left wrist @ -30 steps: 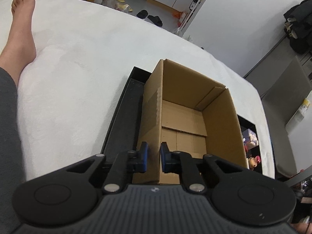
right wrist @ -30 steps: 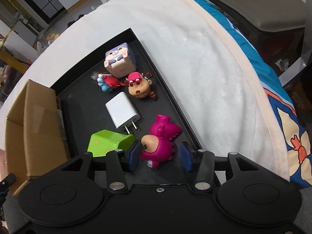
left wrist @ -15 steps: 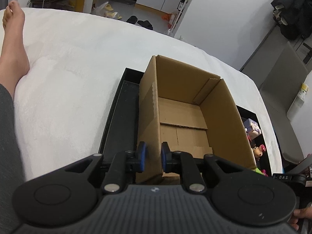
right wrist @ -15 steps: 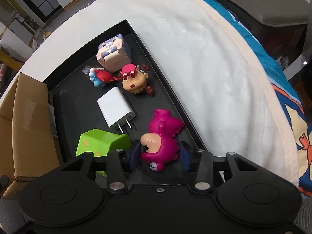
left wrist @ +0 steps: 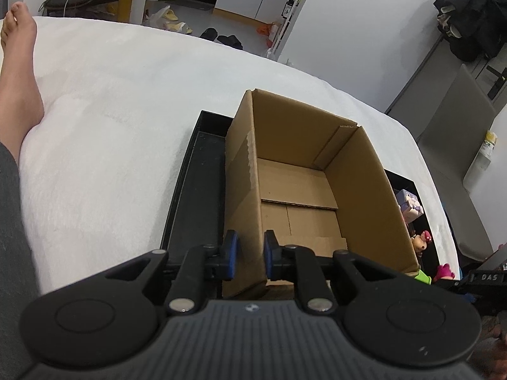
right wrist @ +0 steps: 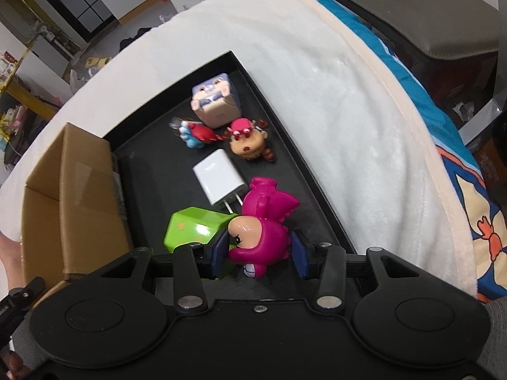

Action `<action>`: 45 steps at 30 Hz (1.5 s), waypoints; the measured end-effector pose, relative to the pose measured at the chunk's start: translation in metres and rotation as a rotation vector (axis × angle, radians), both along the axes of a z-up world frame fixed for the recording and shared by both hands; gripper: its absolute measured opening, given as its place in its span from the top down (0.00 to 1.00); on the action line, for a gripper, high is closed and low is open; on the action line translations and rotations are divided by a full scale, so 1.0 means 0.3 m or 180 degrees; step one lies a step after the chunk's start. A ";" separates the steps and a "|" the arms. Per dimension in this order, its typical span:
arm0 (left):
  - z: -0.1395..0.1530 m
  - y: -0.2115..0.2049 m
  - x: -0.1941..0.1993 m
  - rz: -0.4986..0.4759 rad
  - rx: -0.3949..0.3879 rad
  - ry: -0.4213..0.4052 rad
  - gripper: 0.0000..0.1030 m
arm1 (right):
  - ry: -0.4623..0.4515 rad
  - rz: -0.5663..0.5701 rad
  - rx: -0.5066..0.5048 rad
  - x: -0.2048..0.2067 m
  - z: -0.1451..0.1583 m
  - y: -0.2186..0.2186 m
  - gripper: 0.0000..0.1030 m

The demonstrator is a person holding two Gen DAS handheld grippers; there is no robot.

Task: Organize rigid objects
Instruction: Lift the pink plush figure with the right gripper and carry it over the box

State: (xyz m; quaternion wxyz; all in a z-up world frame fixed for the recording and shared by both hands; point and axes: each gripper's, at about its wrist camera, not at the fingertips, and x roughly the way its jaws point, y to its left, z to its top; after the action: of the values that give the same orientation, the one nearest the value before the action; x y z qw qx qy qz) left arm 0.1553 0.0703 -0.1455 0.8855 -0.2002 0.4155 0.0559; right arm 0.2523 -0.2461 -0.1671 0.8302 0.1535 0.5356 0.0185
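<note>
Right gripper (right wrist: 259, 255) had closed in on the magenta figurine (right wrist: 263, 231): a second earlier the pads stood wider; now both pressed its flanks, the toy apparently lifted, tilted above the black tray (right wrist: 304, 158). Pick looked secured; transfer comes next. Left gripper (left wrist: 248, 256) straddled the near wall of the cardboard box (left wrist: 304, 174), pads not quite touching it, box empty inside. Green block (right wrist: 193, 228), white charger (right wrist: 220, 180) remained on tray.

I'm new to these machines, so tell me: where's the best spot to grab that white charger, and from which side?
Grip the charger across its two long flat sides, mid-body, coming straight down from above. It lies flat on the tray, prongs toward the pink toy; they look too thin to pinch. The right claw now straddles that toy.
</note>
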 end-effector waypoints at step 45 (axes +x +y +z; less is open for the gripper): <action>-0.011 0.028 -0.010 -0.0072 -0.0143 -0.0003 0.84 | -0.0466 0.1147 -0.0420 0.035 0.300 0.520 0.59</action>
State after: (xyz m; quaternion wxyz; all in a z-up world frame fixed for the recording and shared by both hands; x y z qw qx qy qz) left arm 0.1523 0.0787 -0.1486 0.8816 -0.2153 0.4185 0.0365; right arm 0.2629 -0.0900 -0.0772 0.8584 -0.0014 0.4927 0.1428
